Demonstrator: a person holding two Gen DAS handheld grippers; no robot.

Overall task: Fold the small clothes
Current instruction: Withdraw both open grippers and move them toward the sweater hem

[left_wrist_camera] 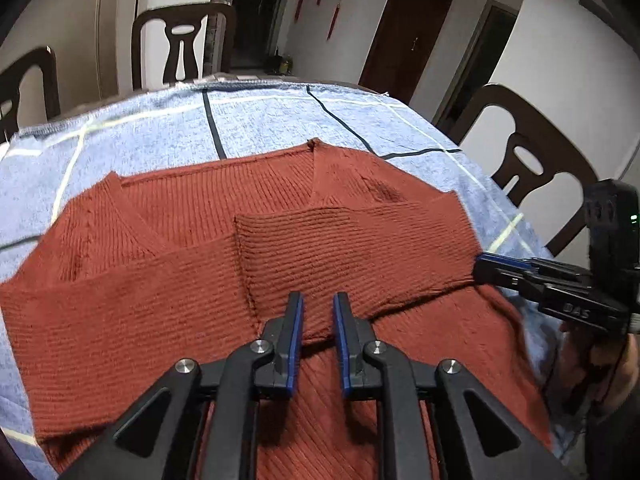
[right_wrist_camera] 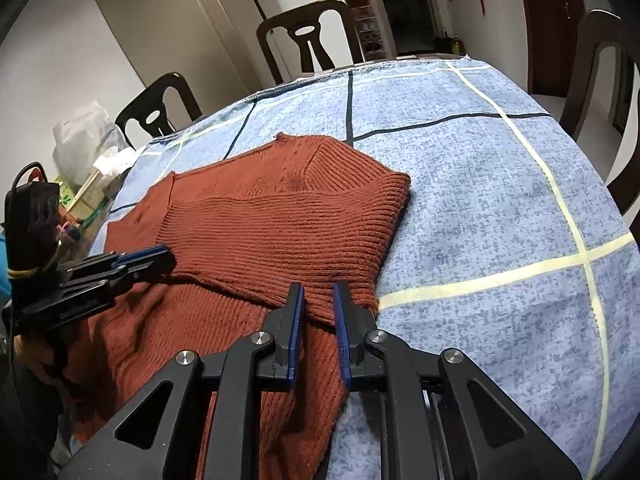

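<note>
The rust-red sweater [left_wrist_camera: 192, 248] was thick, ribbed knit. It lay flat on a blue, fuzzy cloth [left_wrist_camera: 256, 120] with dark and pale lines, which covered the table. One sleeve was folded across its middle. The left gripper [left_wrist_camera: 317, 312] hung over that folded part, jaws a little apart, gripping nothing. The right gripper [right_wrist_camera: 318, 300] was near the sweater's right edge, also loose. Dark wooden chairs [right_wrist_camera: 308, 36] stood on the far side.

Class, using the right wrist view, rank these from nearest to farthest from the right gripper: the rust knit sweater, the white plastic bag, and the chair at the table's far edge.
From the right gripper:
1. Rust knit sweater, right at its fingertips.
2. White plastic bag, far left, off the table.
3. Chair, beyond the far edge.
</note>
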